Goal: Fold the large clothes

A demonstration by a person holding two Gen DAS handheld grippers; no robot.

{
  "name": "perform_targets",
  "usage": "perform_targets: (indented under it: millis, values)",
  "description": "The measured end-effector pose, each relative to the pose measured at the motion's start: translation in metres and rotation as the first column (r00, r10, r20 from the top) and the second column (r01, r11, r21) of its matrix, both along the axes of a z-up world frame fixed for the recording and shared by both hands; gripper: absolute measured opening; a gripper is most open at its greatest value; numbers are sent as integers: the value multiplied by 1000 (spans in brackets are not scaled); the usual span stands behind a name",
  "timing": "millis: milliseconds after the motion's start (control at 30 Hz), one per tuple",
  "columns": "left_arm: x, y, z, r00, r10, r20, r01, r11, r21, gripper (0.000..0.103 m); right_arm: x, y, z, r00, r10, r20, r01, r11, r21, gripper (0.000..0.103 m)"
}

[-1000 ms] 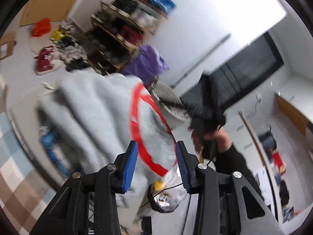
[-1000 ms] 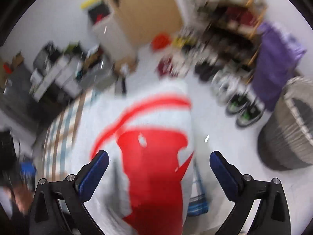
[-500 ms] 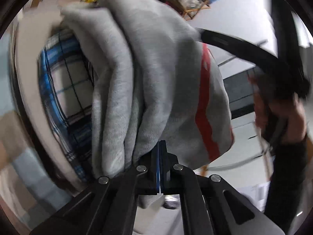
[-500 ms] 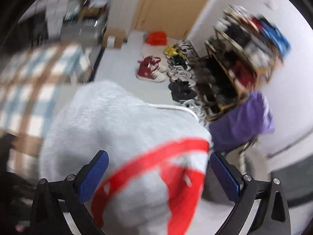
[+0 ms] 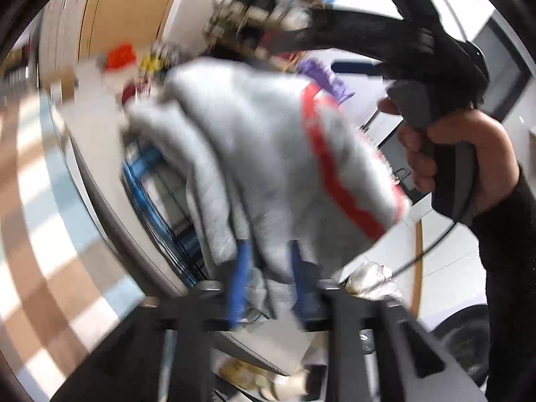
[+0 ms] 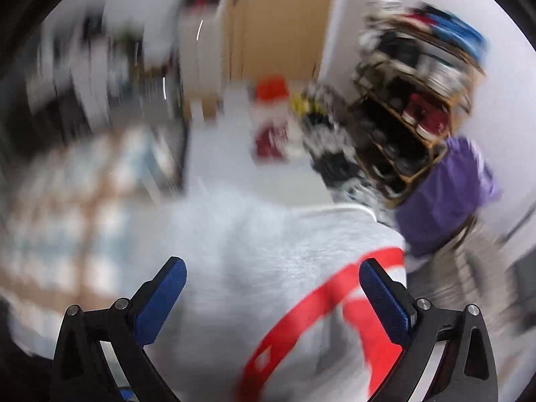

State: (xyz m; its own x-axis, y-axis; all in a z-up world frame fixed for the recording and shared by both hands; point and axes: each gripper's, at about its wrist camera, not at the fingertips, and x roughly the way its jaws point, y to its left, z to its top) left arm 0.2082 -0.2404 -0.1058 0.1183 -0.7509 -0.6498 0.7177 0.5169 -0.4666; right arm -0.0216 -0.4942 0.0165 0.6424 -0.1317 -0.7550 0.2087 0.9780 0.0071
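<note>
Left gripper (image 5: 268, 281): pinched shut on the grey sweatshirt (image 5: 268, 154) half a second ago; pads now parted, cloth between them.
Sweatshirt: no longer looms close against the left camera.
Both views: more blurred.

The sweatshirt (image 5: 261, 154) is soft, fuzzy grey cloth with a smooth red print. The right gripper (image 6: 273, 296) has matt black plastic arms, ribbed blue pads (image 6: 160, 298) and shiny metal screws.
</note>
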Motion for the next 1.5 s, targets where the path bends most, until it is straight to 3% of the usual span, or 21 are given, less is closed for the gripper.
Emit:
perform_targets:
  millis: [33,100,133,200,333,467,533,600,767,900,1067,1433,1500]
  values:
    - [-6,6,9,999,16,40,-16,1000,-17,51,-29,-3,19,996,-7,90,-2,995,100,103]
    - [-23,27,29,988,77,131,-74,997,-28,67,-61,-1,39,982,-26,186,-4,987,160,103]
    - [-31,30,36,982,95,162,-91,995,-32,70,-91,5,47,970,-48,237,6,985,172,103]
    - [-47,34,52,961,128,243,-121,992,-43,73,-129,18,50,959,-70,276,21,984,176,103]
    - [-76,33,58,903,238,357,-212,971,-112,98,-204,55,38,916,-57,397,23,996,91,103]
    - [-81,29,52,872,282,400,-253,959,-125,99,-259,79,11,874,-146,464,135,989,57,103]
    - [-94,32,53,835,308,455,-285,951,-121,99,-279,92,1,848,-174,500,186,982,25,103]
    - [-108,36,55,781,345,521,-327,936,-129,99,-297,109,-8,843,-192,503,238,971,-29,103]
    - [-127,41,56,744,368,558,-335,928,-165,99,-332,136,-20,831,-206,516,264,964,-39,103]
    - [-138,41,58,748,370,551,-322,928,-186,99,-355,147,-29,809,-243,535,294,956,-12,103]
    - [-149,34,53,734,361,575,-313,931,-185,100,-370,155,-34,805,-253,537,303,953,-5,103]
    - [-146,20,26,782,317,536,-295,947,-129,99,-375,167,-44,795,-240,558,303,953,-22,103]
    - [-145,21,26,781,323,534,-301,944,-131,99,-374,167,-45,796,-242,555,307,951,-26,103]
